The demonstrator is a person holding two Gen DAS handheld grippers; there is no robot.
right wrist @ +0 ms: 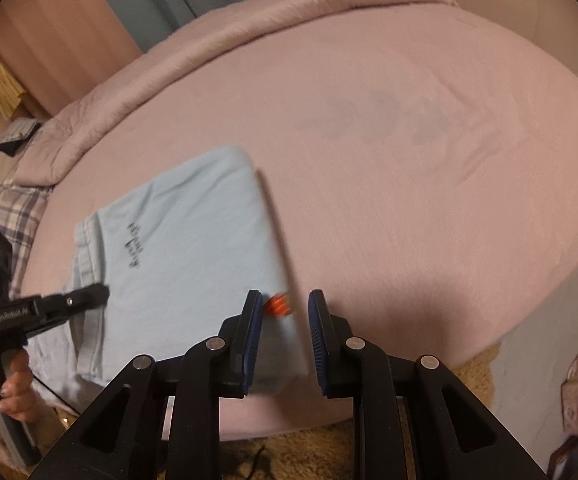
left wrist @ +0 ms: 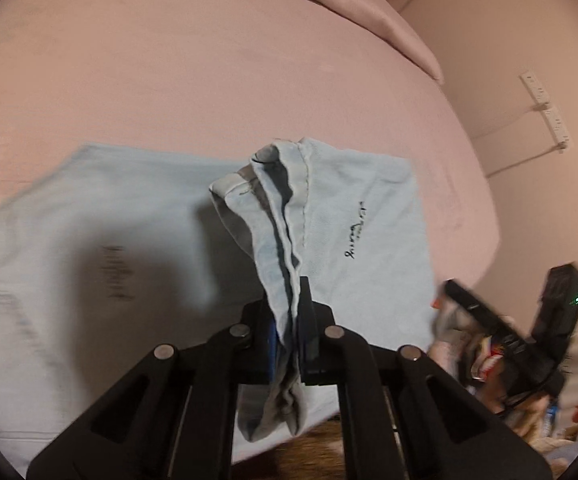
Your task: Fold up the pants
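A: Where do the pants point(right wrist: 185, 240) sit rn?

B: Light-blue pants lie on the pink bed point(right wrist: 409, 160), already doubled into a flat slab near the bed's front edge, script print facing up. Long axis runs from the near edge away toward the rolled blanket point(right wrist: 217, 36) at the back.

A: Who's got hold of them?

B: The left gripper point(left wrist: 293, 320). Its fingers point(left wrist: 309, 332) are closed tight on a bunched hem/waist end, w/ that cloth standing up over the flat part. In the right wrist view the same tool comes in from the left edge, tip over the folded layer's left side.

A: And the right gripper point(right wrist: 285, 336)?

B: Fingers point(right wrist: 249, 332) spread wide, gripping nothing. They straddle the near right corner of the slab, just beside a blurred orange tag point(right wrist: 277, 305); contact can't be told.

A: So the next move hinges on?

B: Prob. the left carrying its pinched end across the long axis, since only it holds cloth; the right is nearer the free corner to pin it.
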